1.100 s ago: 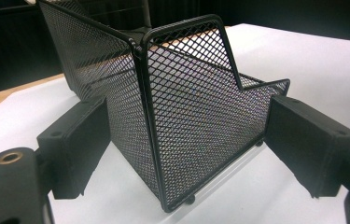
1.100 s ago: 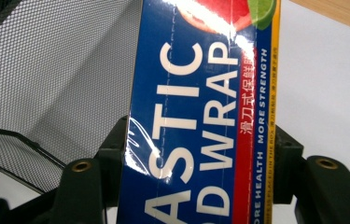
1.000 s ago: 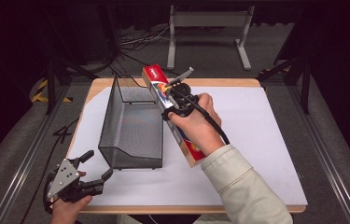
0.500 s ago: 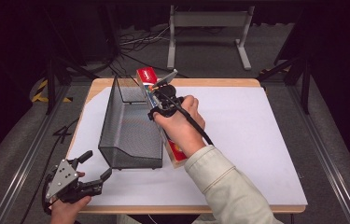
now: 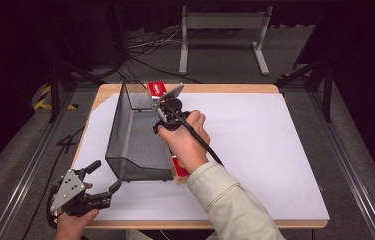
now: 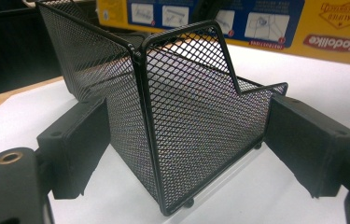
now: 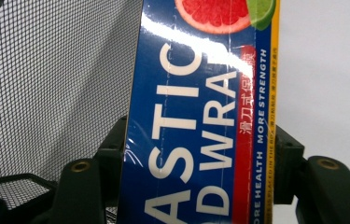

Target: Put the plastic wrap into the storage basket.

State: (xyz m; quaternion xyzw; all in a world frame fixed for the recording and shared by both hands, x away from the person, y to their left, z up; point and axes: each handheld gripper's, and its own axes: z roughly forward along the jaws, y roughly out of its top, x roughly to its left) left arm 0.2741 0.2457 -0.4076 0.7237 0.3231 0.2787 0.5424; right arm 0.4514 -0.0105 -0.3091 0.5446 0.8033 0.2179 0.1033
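White table (image 5: 275, 150), long blue wrap box (image 7: 200, 140)

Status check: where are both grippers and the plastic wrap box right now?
Right gripper shut on plastic wrap box, beside mesh basket. Left gripper open, jaws off the basket's near corner. Basket wall close alongside box.

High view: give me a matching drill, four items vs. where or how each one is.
Items:
1. mesh basket
2. plastic wrap box
3. left gripper
4. right gripper

States:
A. shut on a long box
B. open, at the near left corner of the table
C. clamped between two black pads, right beside the mesh wall
D. standing on the white sheet, left of the hand

Pairs: 1-D, 2-C, 3-B, 4-A
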